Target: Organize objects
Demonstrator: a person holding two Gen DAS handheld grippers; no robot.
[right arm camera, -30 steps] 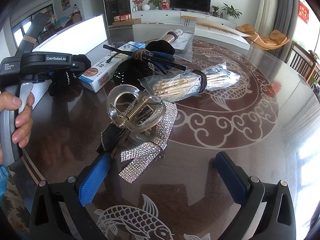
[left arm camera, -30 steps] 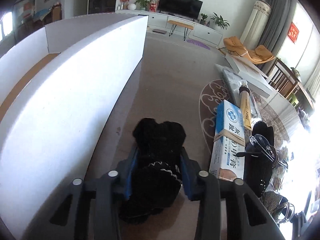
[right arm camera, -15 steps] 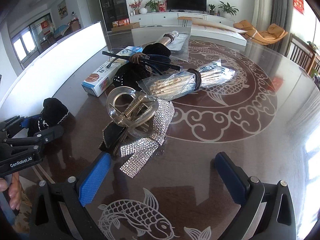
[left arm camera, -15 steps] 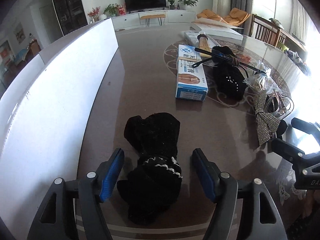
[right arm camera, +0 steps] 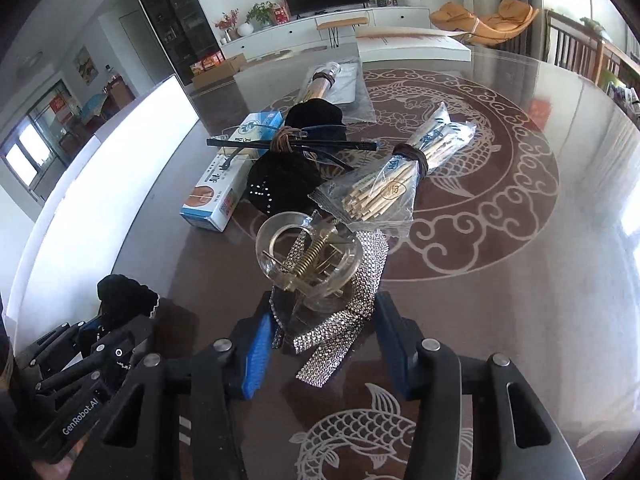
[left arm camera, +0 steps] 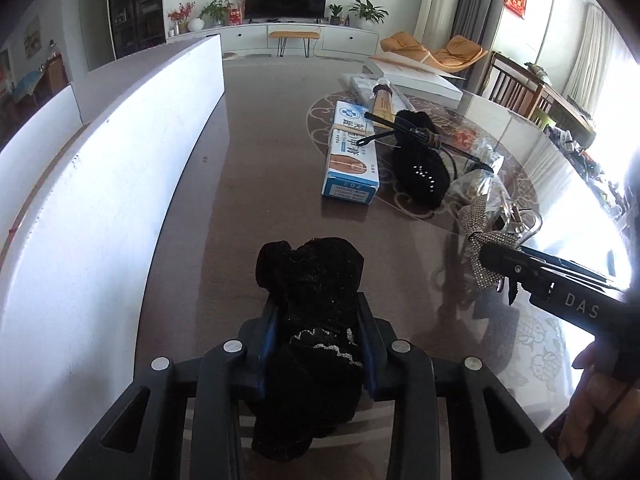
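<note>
**Left wrist view: both tools closing on items**

Left tool (left arm camera: 318, 344) closing, blue pads pressed on fuzzy black fabric pouch w/ white lace trim (left arm camera: 310, 280), low over dark glossy tabletop (left arm camera: 240, 200) beside white board wall (left arm camera: 100, 184).

Right tool (right arm camera: 320, 336) closing round silver rhinestone ribbon bow (right arm camera: 340, 332) w/ clear plastic claw clip (right arm camera: 308, 260); pad contact unclear.

Black velvet scrunchie (left arm camera: 310, 280) with white bead trim, bunched on the bench. Clear claw hair clip (right arm camera: 306, 258) tilted atop rhinestone bow (right arm camera: 340, 320). Nearby: blue-white box (right arm camera: 230, 172), glasses (right arm camera: 292, 146) over black pouch (right arm camera: 280, 184), bagged sticks (right arm camera: 396, 176).
</note>
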